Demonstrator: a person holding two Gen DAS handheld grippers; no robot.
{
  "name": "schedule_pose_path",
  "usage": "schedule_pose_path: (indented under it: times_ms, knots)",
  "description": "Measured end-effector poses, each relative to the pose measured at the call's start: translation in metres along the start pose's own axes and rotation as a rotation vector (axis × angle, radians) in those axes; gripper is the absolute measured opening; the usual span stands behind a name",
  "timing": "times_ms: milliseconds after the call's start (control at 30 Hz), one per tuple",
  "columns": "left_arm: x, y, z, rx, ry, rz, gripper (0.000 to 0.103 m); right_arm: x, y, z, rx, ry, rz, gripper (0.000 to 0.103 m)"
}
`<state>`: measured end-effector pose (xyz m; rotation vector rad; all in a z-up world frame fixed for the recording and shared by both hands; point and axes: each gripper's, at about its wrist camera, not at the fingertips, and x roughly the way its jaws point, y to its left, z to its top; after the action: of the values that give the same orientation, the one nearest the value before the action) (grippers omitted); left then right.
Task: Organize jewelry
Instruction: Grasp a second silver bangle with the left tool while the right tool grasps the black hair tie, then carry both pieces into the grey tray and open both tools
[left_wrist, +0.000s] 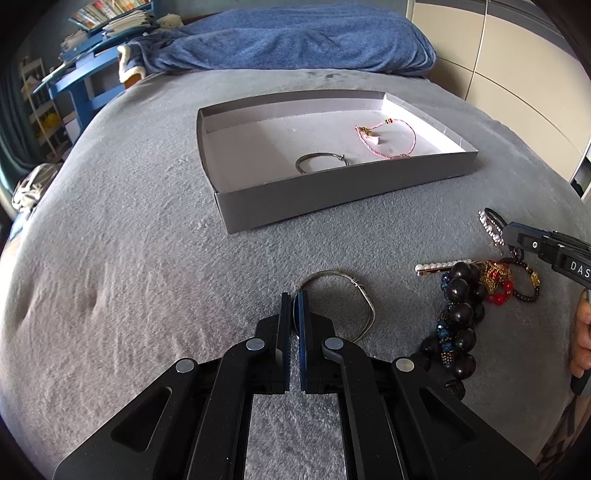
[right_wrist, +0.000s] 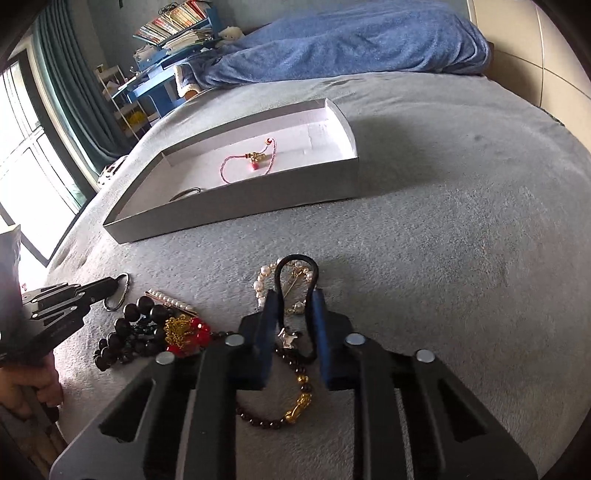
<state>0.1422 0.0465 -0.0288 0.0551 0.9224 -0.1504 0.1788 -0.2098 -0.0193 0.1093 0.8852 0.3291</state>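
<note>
The left tongs (left_wrist: 294, 306) are pinched tight on the near-left edge of a silver wire bangle (left_wrist: 345, 295), which lies on the grey bed cover (left_wrist: 147, 258) in front of them. The right tongs (right_wrist: 293, 299) stand apart, their 2 blue pads (right_wrist: 267, 332) straddling a black loop (right_wrist: 295, 264) and a pearl strand (right_wrist: 260, 282) without clamping either; a dark bead bracelet with gold charms (right_wrist: 295, 402) lies beneath them.

Between the 2 tools sits a heap of jewelry on the bed: a large black bead bracelet (left_wrist: 463, 306), a pearl bar clip (left_wrist: 439, 266), and a red-and-gold piece (left_wrist: 496, 282), all touching or overlapping.

Further back on the cover rests a shallow grey box (left_wrist: 332, 199) with a white inside. In it lie a second metal bangle (left_wrist: 319, 163) near the front wall and a pink cord bracelet (left_wrist: 391, 138) toward the right. A blue blanket (left_wrist: 295, 37) lies behind the box.
</note>
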Motion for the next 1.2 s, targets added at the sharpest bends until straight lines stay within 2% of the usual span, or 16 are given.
schedule_pose_path:
  times_ms: [233, 567, 733, 1200]
  knots:
    - [-0.001, 0.001, 0.000, -0.003, -0.002, -0.004, 0.004, -0.009, 0.003, 0.001, -0.002, -0.027, 0.034, 0.004]
    - [-0.022, 0.004, 0.007, -0.029, -0.086, -0.059, 0.004, -0.029, -0.008, 0.011, 0.061, -0.127, 0.065, 0.004]
    - [-0.032, 0.004, 0.013, -0.042, -0.126, -0.075, 0.004, -0.033, -0.012, 0.017, 0.078, -0.147, 0.071, 0.004]
    - [-0.047, 0.016, 0.044, -0.069, -0.203, -0.097, 0.004, -0.027, 0.003, 0.047, -0.003, -0.177, 0.068, 0.004]
